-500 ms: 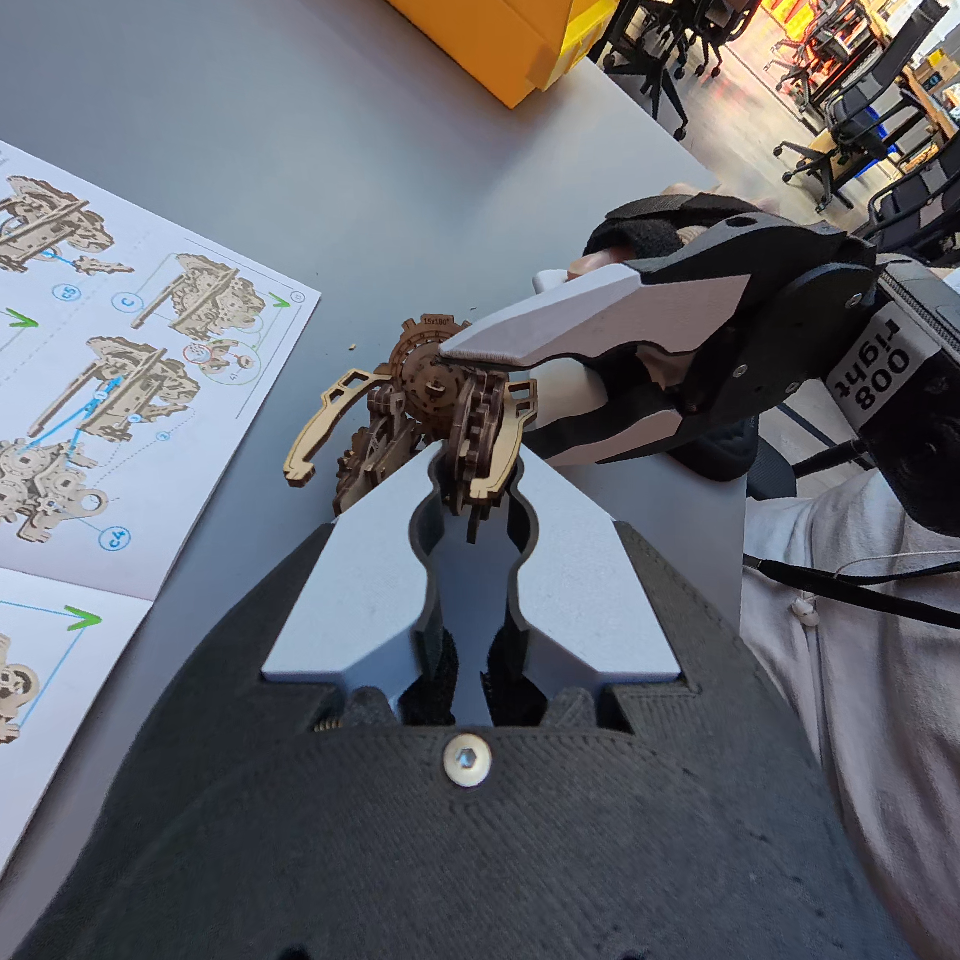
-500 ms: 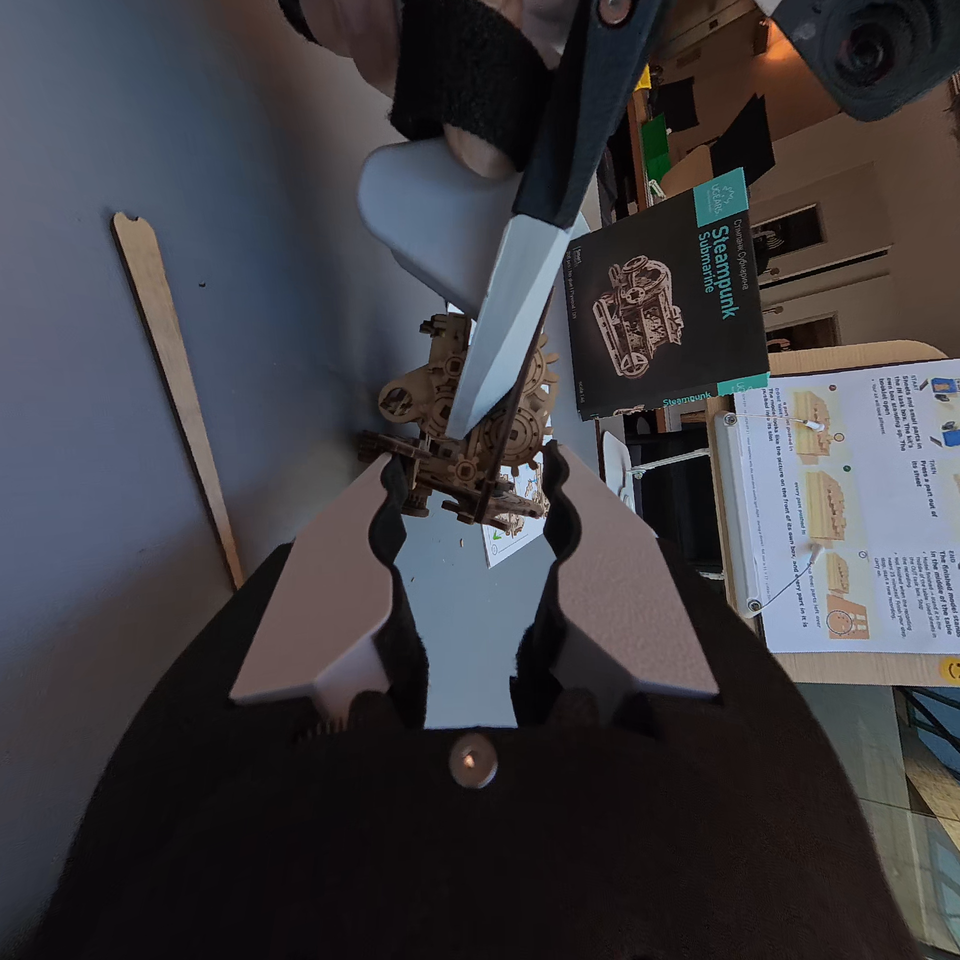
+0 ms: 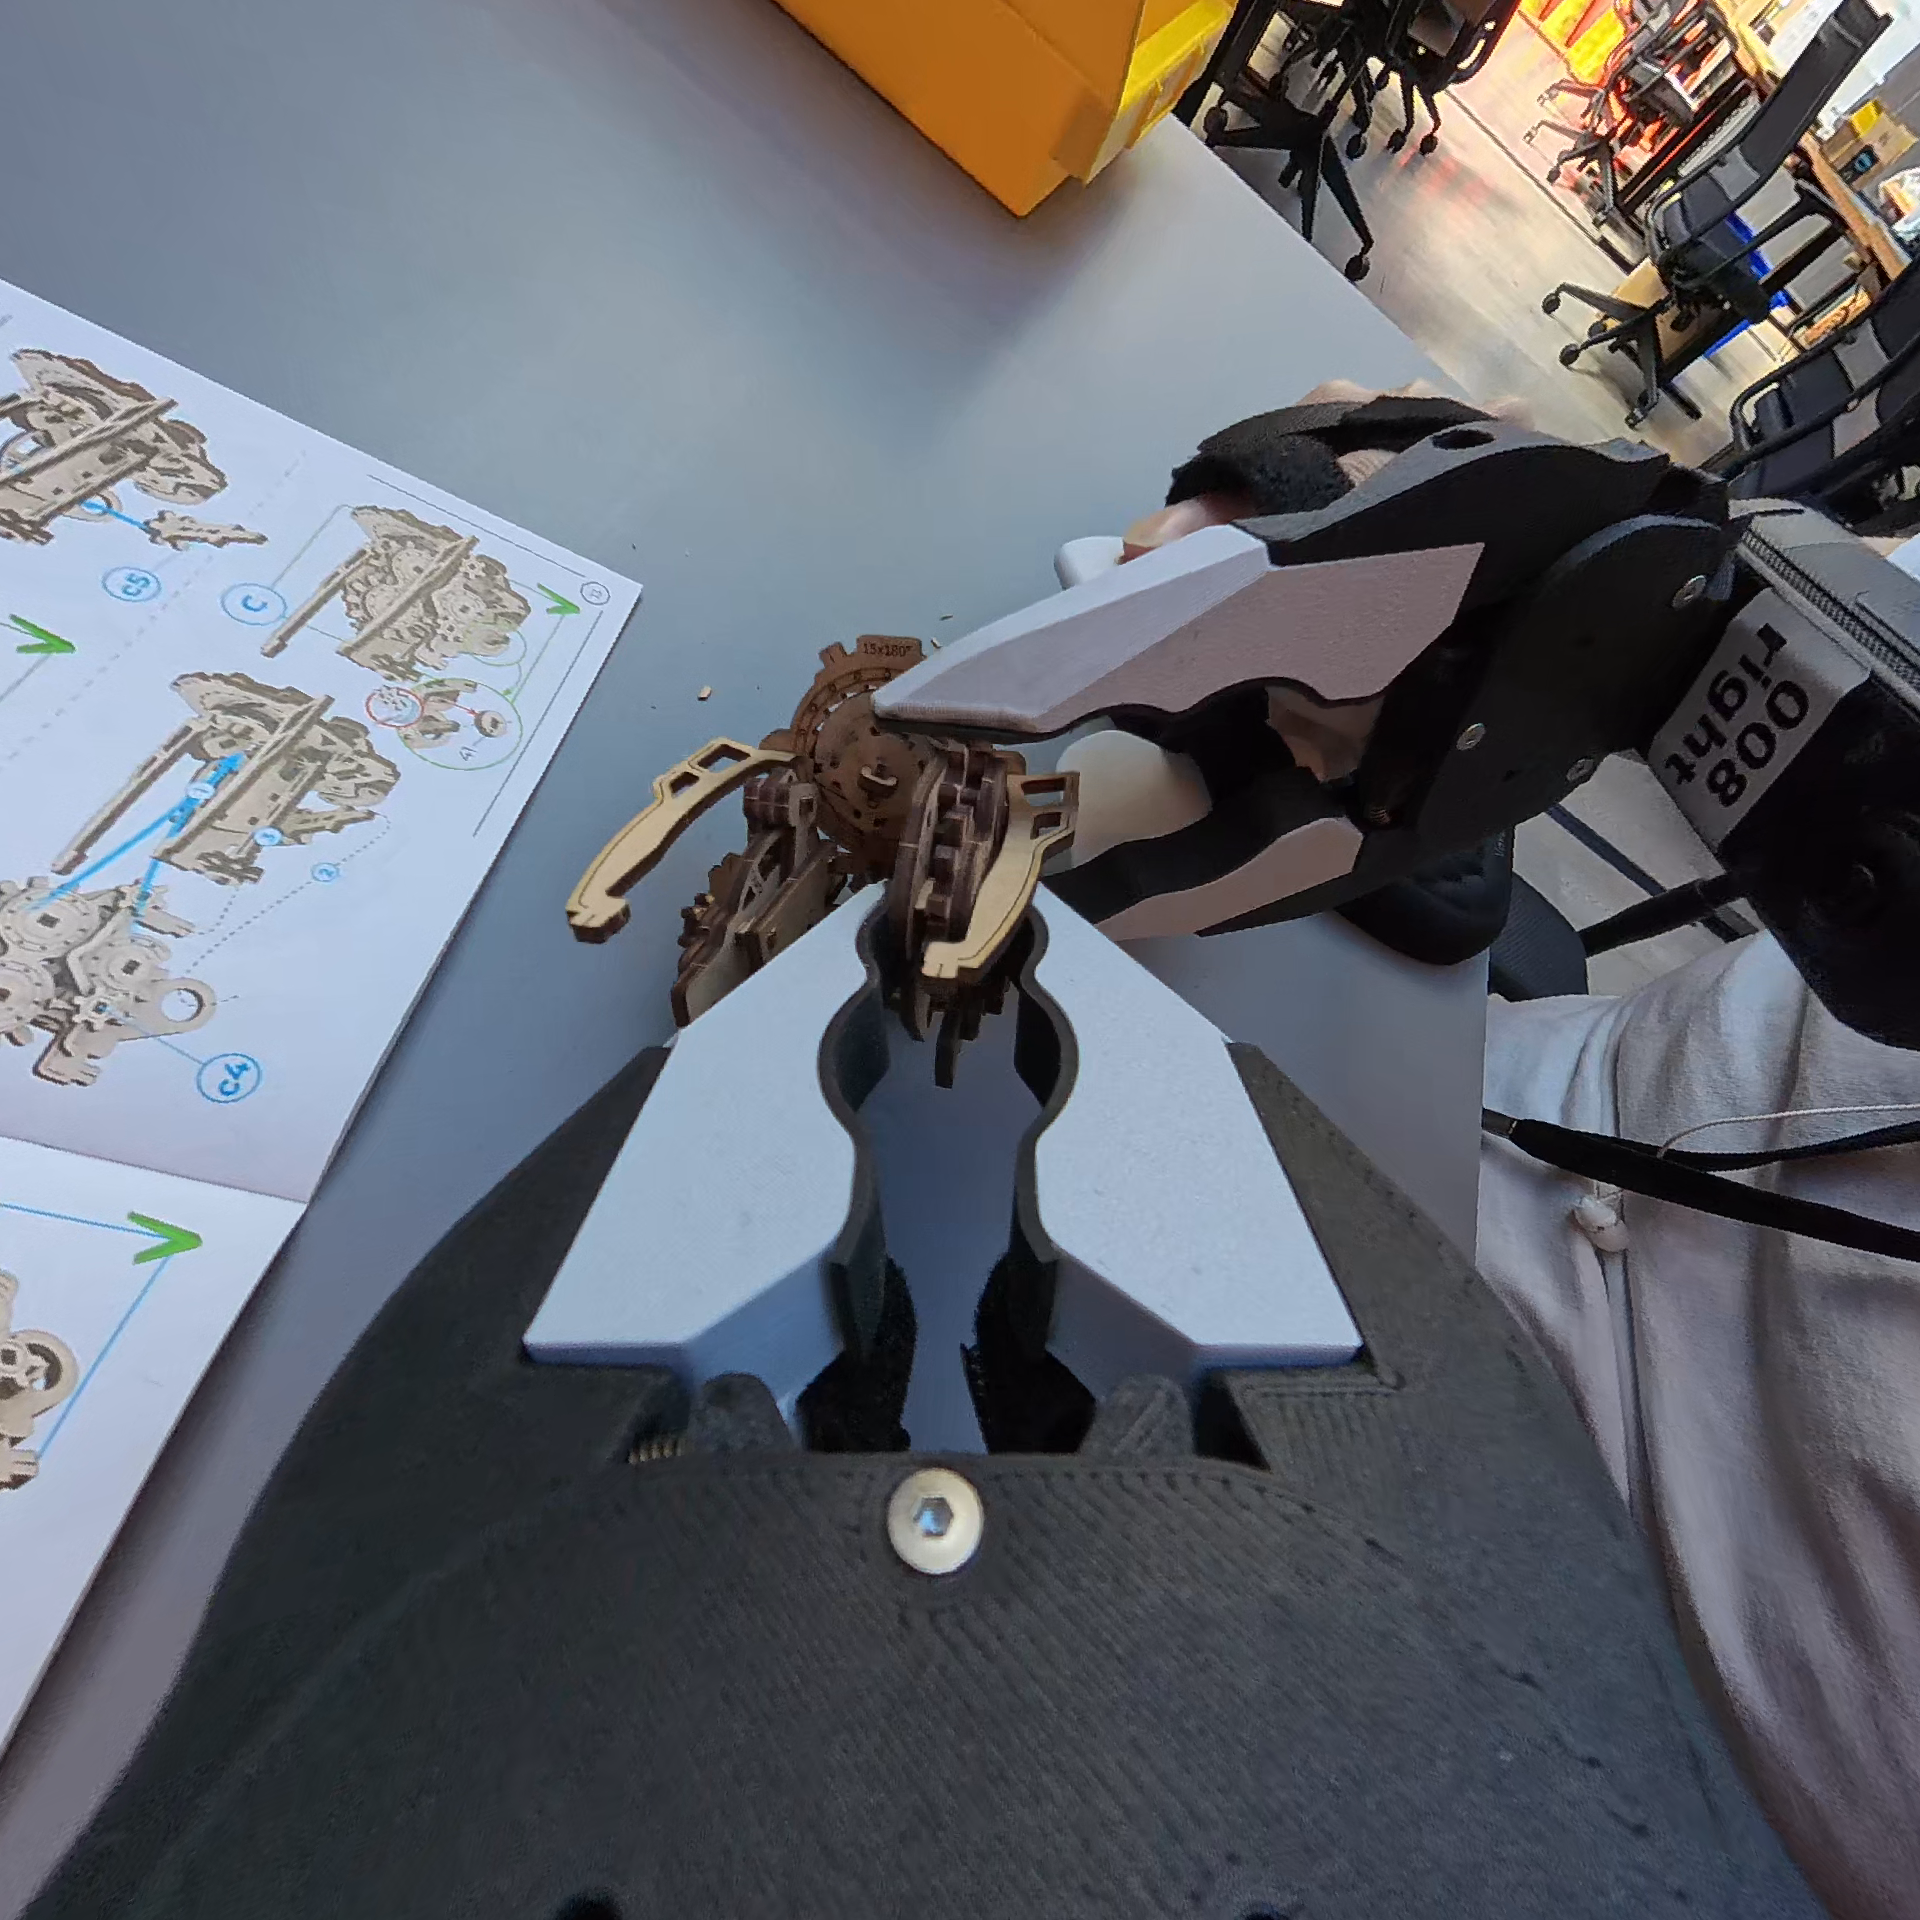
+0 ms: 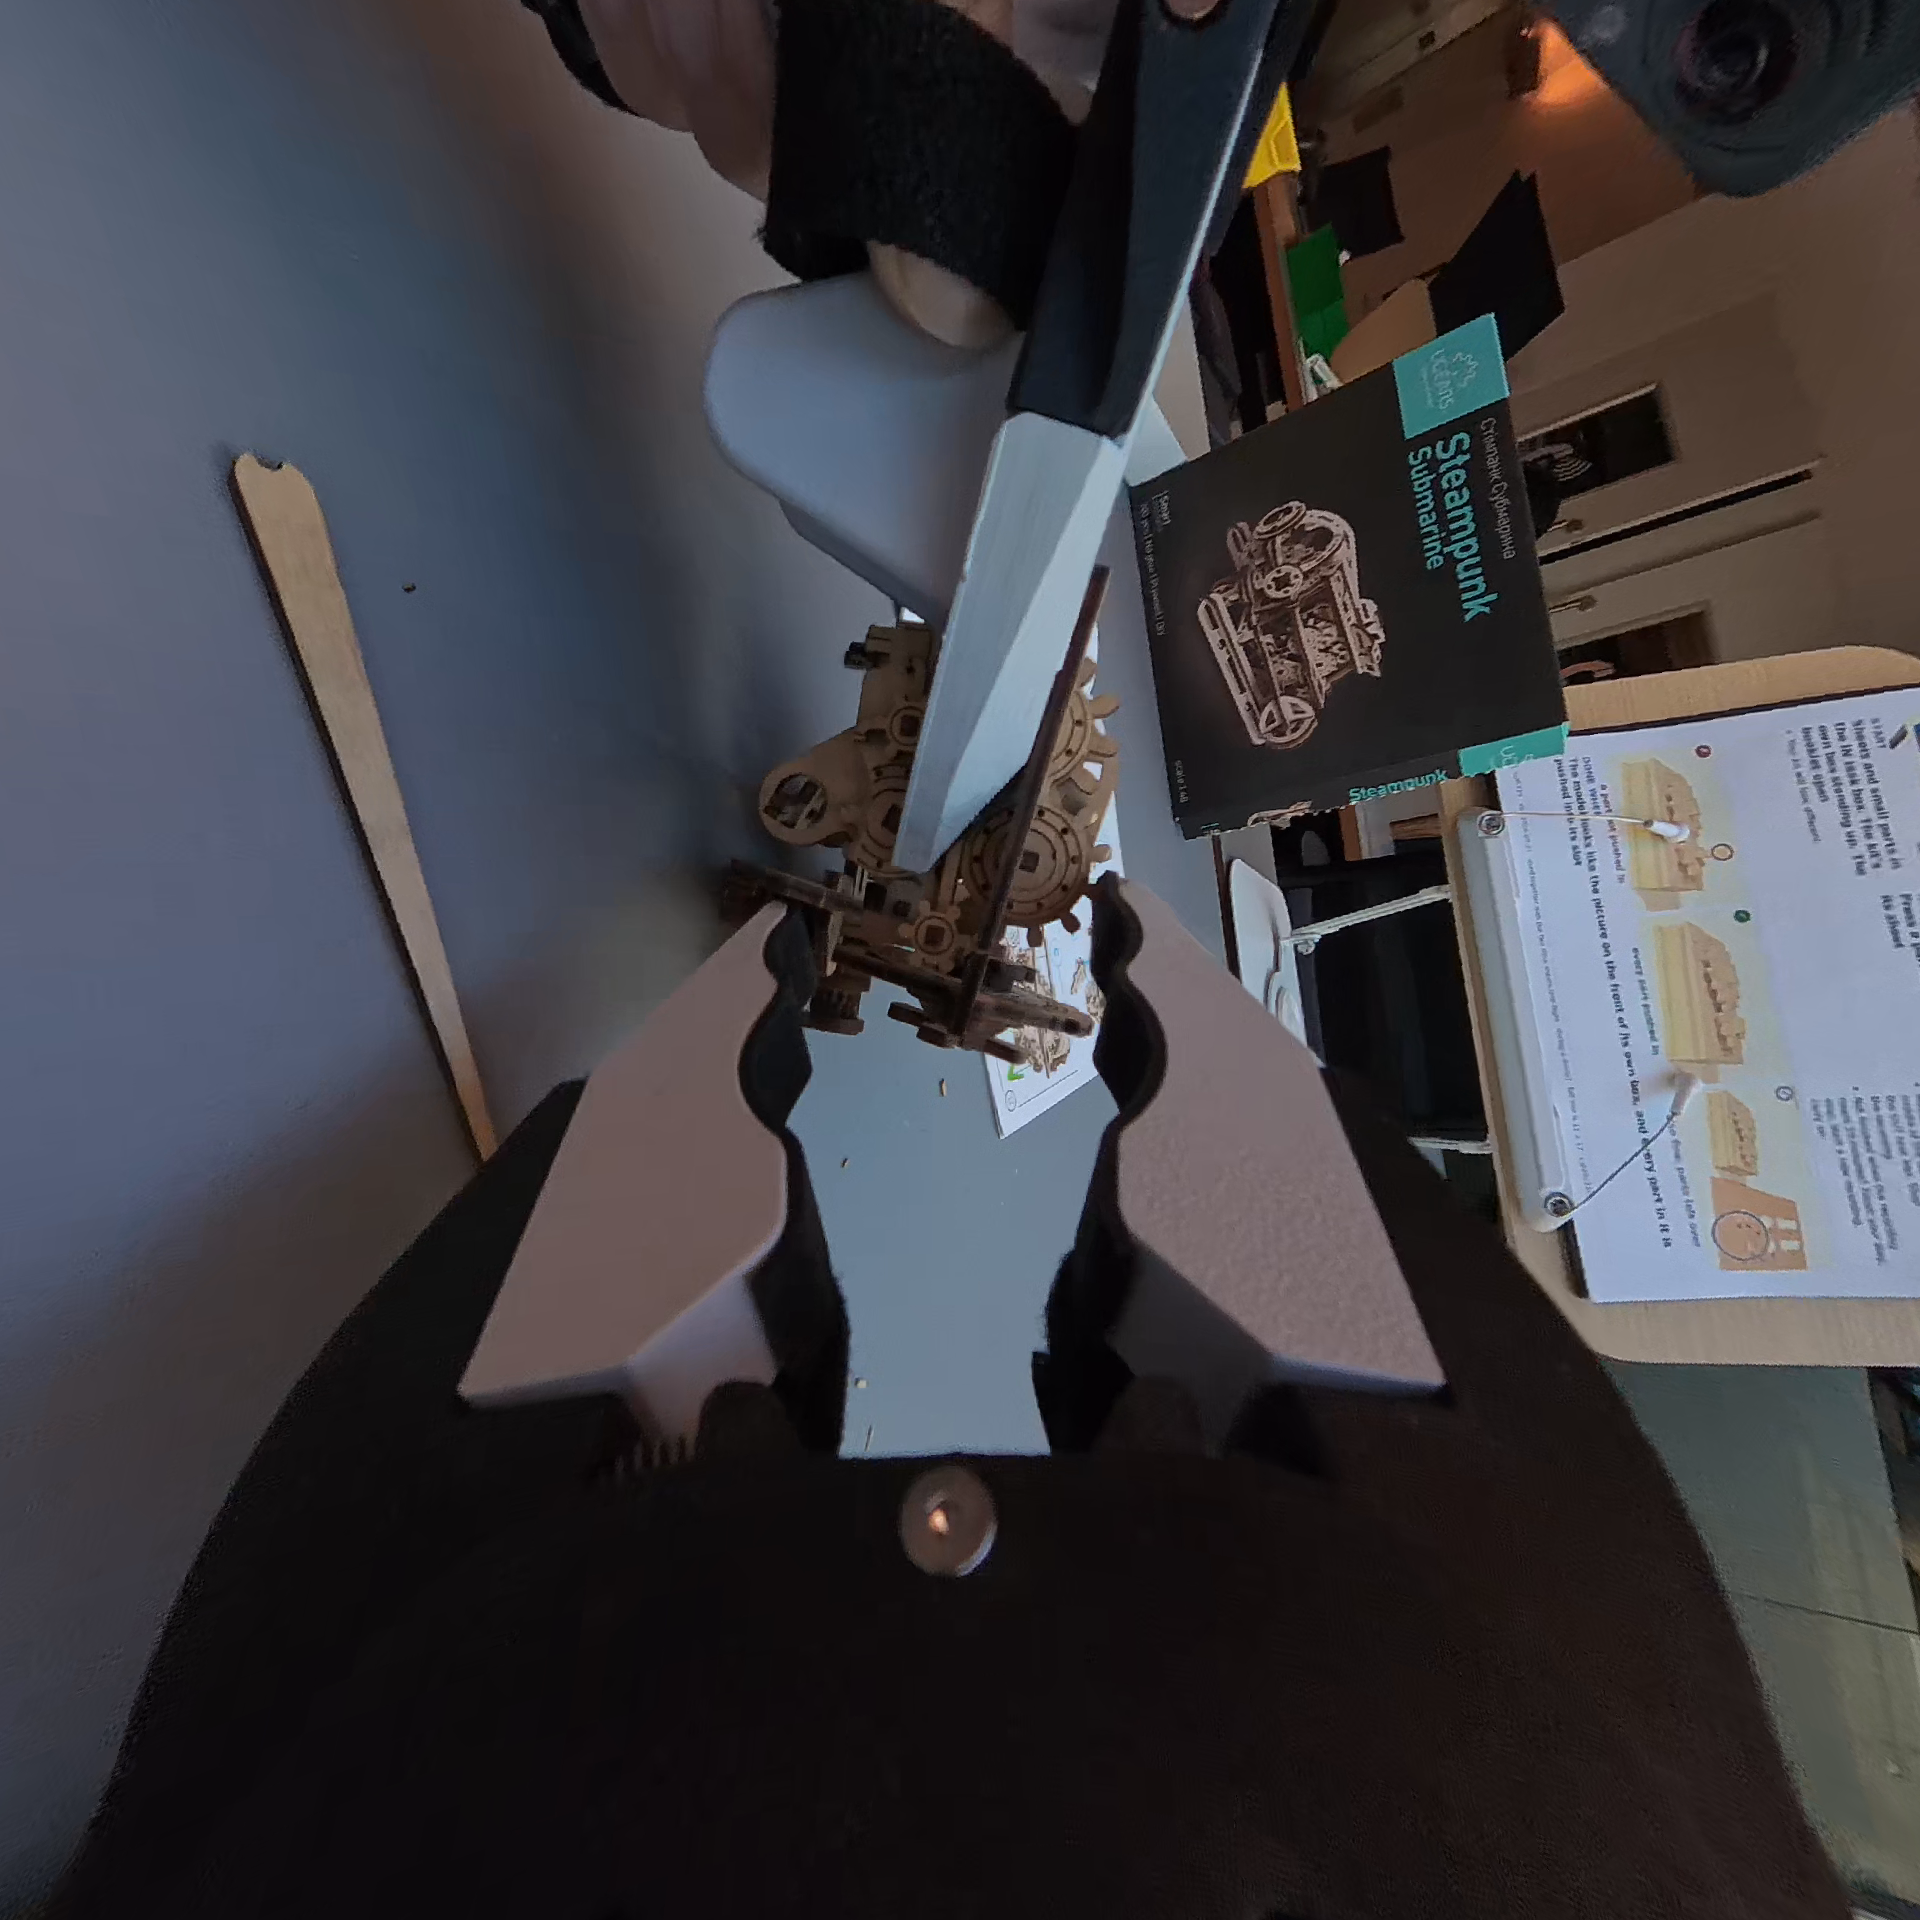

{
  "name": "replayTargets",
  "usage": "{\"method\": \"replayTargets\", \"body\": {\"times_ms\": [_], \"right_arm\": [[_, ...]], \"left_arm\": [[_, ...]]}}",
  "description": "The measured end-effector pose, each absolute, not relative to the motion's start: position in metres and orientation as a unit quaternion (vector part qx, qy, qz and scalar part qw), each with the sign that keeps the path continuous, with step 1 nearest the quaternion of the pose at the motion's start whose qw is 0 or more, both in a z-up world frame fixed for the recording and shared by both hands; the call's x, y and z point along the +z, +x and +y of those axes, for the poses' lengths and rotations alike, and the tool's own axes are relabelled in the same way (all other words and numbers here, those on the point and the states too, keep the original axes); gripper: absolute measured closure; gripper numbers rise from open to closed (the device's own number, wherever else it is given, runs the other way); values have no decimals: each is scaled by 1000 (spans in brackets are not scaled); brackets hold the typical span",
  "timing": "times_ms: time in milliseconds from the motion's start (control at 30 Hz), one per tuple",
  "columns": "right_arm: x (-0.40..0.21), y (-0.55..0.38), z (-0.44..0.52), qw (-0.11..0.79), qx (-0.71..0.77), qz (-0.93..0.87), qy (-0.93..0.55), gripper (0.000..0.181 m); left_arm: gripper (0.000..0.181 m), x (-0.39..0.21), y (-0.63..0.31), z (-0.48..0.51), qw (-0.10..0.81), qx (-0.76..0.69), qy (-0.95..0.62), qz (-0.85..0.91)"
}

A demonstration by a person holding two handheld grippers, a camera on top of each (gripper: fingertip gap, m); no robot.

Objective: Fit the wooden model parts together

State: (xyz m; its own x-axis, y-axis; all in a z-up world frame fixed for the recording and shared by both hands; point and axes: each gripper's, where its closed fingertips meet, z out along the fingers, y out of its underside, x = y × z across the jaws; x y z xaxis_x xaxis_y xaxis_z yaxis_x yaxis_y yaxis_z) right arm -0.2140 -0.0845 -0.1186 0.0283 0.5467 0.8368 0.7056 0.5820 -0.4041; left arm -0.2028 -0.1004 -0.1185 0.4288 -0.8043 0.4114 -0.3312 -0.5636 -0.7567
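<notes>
Change: almost nothing moves since half a second ago; both grippers keep the same places around the wooden model, and the model sits at the same tilt.
Left gripper (image 3: 951, 935): nearest in the left wrist view, its two grey fingers are closed on the lower edge of the wooden model (image 3: 883, 831), pinching a stack of gear discs and a pale curved strip between the tips.
Wooden model: held up off the grey table (image 3: 623, 364), right at the left fingertips; a pale hooked arm sticks out to its left, and a dark toothed wheel sits at its top.
Right gripper (image 4: 940, 935): its fingers stand apart on either side of the model's small cross-shaped end pieces; the left finger seems to touch the wood, the right one shows a gap, so I cannot tell whether it grips.
Right gripper from the left wrist view: its upper grey finger lies over the toothed wheel, the lower finger below and to the right.
Table, left side: an instruction sheet (image 3: 260, 727) lies flat beside the model.
Table, seen from the right wrist: a thin wooden strip (image 4: 353, 790) lies well apart from the model.
Farther back: a dark kit box (image 4: 1351, 582) stands upright beyond the model, and a yellow box (image 3: 987, 83) sits at the far table edge.
</notes>
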Motion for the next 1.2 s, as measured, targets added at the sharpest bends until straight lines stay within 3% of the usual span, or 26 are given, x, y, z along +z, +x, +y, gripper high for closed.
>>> {"method": "replayTargets", "body": {"times_ms": [1000, 1200], "right_arm": [[-120, -215, -77, 556, -101, -698, -441, 124], [-122, -212, -76, 554, -101, -698, -443, 137]], "left_arm": [[164, -119, -203, -94, 277, -427, -799, 319], [164, -121, -205, -93, 270, -440, -799, 308]]}}
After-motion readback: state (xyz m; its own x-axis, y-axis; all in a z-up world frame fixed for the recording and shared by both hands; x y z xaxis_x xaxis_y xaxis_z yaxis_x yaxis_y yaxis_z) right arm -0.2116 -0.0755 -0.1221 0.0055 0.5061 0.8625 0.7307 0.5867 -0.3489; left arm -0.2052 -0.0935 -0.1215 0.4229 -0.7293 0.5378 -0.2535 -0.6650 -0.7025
